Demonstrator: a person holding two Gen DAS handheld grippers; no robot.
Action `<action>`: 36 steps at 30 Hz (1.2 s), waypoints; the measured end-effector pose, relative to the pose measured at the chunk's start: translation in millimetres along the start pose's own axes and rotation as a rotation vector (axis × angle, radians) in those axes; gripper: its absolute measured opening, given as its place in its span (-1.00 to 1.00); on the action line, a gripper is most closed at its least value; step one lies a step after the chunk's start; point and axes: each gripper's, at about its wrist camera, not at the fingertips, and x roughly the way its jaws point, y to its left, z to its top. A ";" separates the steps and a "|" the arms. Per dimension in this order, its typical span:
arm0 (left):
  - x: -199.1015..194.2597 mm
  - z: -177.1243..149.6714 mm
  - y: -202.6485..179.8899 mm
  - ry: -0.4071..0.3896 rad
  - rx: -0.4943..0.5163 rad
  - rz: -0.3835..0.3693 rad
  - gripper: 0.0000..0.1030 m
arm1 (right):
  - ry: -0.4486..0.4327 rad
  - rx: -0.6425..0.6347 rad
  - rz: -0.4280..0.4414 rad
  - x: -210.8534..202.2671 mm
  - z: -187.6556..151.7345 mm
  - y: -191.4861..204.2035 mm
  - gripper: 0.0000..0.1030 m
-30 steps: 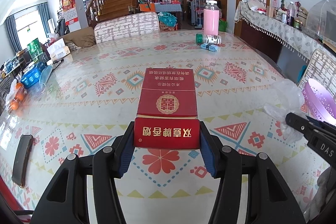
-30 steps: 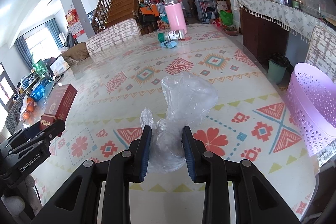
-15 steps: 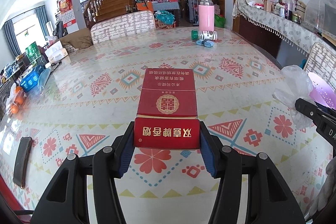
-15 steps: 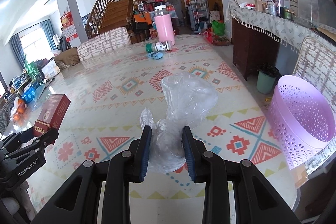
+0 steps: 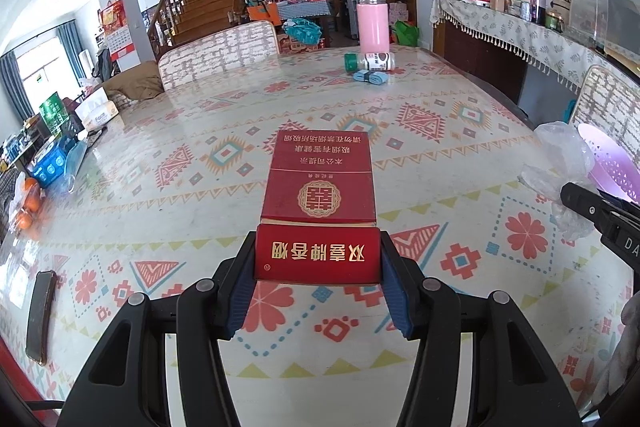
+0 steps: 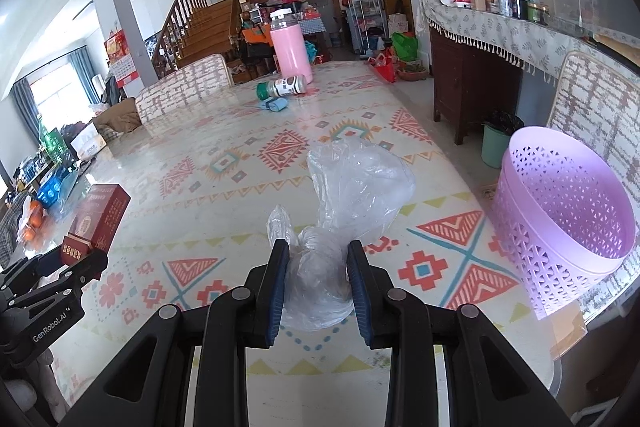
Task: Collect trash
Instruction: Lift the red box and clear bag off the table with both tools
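Spanning the room, patterned table point(image 6: 240, 195), jaws gripping red box point(image 5: 318, 223), plastic bag point(image 6: 352, 203).

Daylight is entering from the window point(image 5: 34, 75) at the left of both views and is washing it out to near white. The glossy table cover point(image 5: 168, 131) is reflecting a pale sheen across its left and far portions. Shadows under the objects are showing soft and faint. Fisheye distortion is bending the staircase point(image 6: 208, 23) and walls near the edges, and black vignetting is filling the corners. Centres are rendering sharp; the periphery is softening slightly.
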 end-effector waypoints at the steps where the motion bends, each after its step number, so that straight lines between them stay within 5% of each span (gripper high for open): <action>1: 0.4 0.7 -1.7 0.000 0.003 -0.001 0.07 | 0.001 0.003 0.000 0.0 -0.7 -2.3 -0.38; 36: 4.6 9.1 -59.9 0.023 0.104 -0.068 0.07 | 0.007 0.100 0.012 -9.6 -7.6 -57.9 -0.38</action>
